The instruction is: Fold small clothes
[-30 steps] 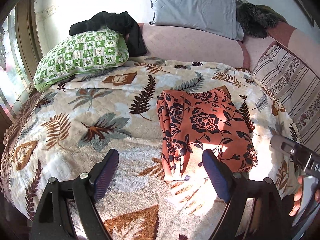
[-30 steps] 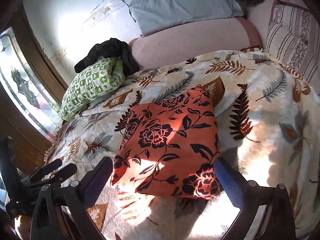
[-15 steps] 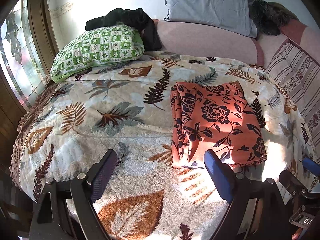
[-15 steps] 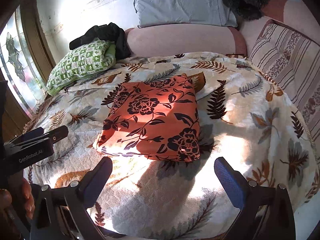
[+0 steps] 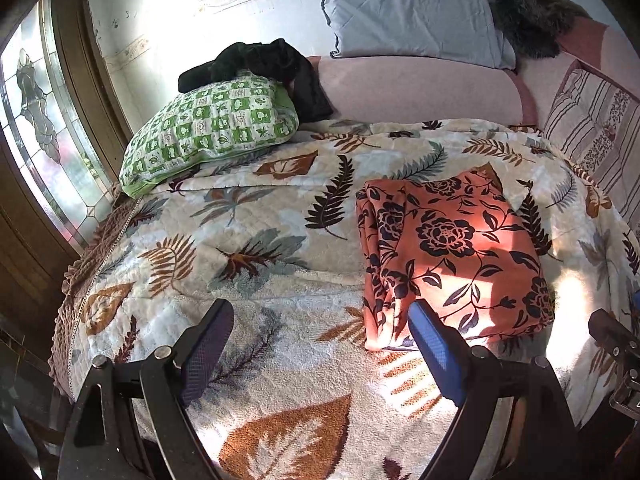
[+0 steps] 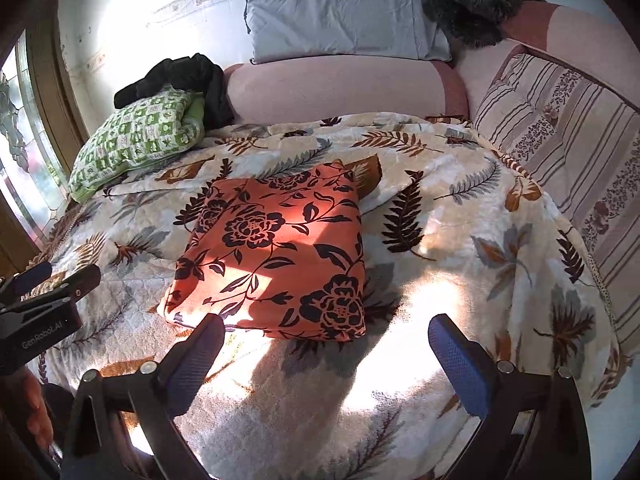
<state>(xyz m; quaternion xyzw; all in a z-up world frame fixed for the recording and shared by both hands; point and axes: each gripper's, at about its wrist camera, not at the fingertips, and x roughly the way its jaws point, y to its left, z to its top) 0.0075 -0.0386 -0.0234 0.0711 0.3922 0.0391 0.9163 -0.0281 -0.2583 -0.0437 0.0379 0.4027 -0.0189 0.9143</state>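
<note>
Folded orange floral cloth (image 6: 276, 256) lying flat on the leaf-print blanket (image 6: 460, 248), nothing touching it. Left gripper (image 5: 320, 356) and right gripper (image 6: 328, 364) both spread wide, holding nothing

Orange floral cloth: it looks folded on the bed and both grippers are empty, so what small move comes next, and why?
Probably lift both grippers clear and go for another garment. The orange floral cloth lies as a neat folded rectangle on the leaf-print bedspread; left gripper and right gripper are open short of it, touching nothing.
</note>
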